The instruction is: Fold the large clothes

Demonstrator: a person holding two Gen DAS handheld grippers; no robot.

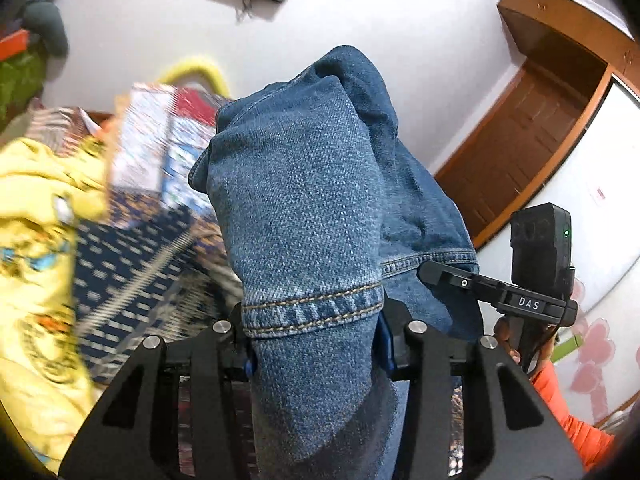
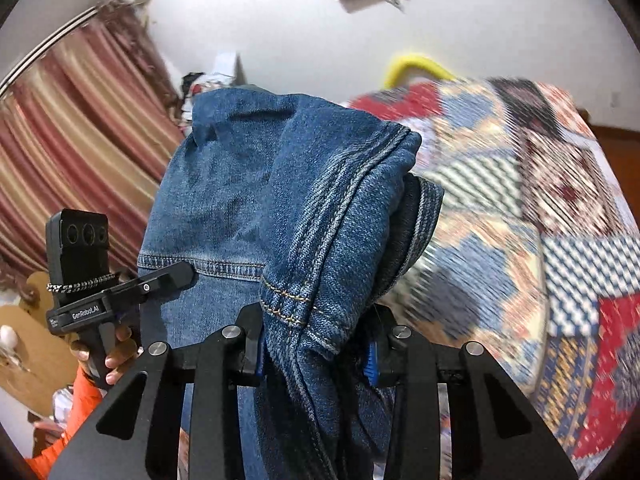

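The left gripper is clamped on a bunch of the blue denim jeans, and the right gripper is clamped on another bunch of the same garment, so both pairs of jaws are closed on cloth. Each one holds a hemmed end with orange-tan double stitching. I judge these are the two leg ends, but the waist is not visible, so I cannot be sure.

The jeans are lifted in the air above the bed and touch nothing else that I can see. From each gripper the denim goes up and forward over the fingers, and more cloth hangs down below them. The long axis of the garment therefore seems to run away from the grippers, downward and out of view. The two grippers are near each other, side by side at a similar height; each wrist view shows the other tool beside the cloth. Neither hand is clearly nearer to the bed.

The denim is thick, with a visible twill weave, faded in places, and it makes heavy rounded folds. The bed cover is a patchwork quilt in red, blue and cream. A yellow printed cloth lies at the left edge of the bed.
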